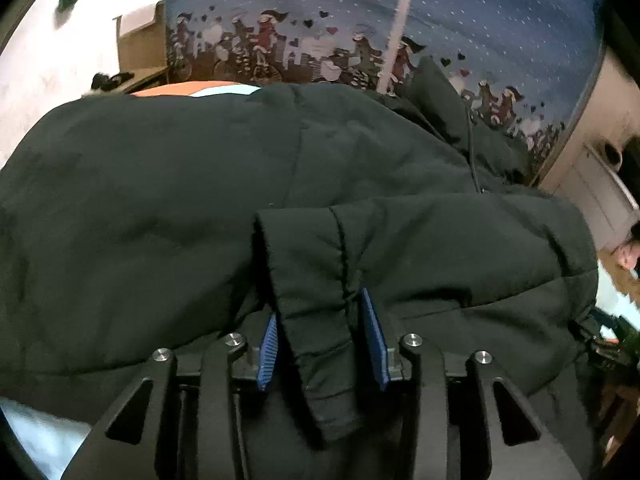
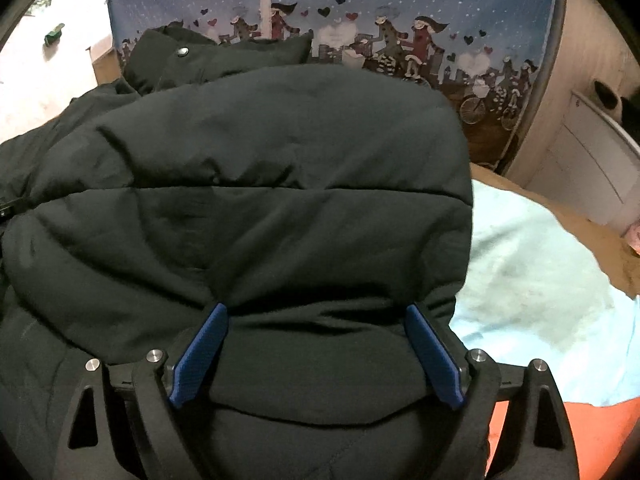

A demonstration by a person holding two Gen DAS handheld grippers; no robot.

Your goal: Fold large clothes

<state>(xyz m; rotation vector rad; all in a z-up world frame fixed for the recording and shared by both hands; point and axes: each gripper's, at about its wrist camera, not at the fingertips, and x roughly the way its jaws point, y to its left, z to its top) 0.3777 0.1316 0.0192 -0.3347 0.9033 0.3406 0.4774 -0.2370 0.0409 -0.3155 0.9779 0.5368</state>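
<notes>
A large black padded jacket [image 1: 168, 184] lies spread across the bed and fills most of both views; it also shows in the right wrist view [image 2: 256, 152]. My left gripper [image 1: 322, 320] is shut on a sleeve cuff [image 1: 316, 320] that hangs between its blue pads. My right gripper [image 2: 316, 320] stands wide, with a thick padded fold of the jacket [image 2: 316, 360] between its blue fingers [image 2: 200, 354]; the fabric puckers at both pads. The jacket's collar with a snap [image 2: 183, 53] lies at the far left.
A blue patterned cloth with cartoon figures [image 1: 320, 40] hangs behind the bed. A light blue sheet [image 2: 532, 280] and an orange patch [image 2: 584, 436] lie to the right of the jacket. A white cabinet [image 2: 592, 152] stands at far right. A cardboard box [image 1: 140, 40] sits at left.
</notes>
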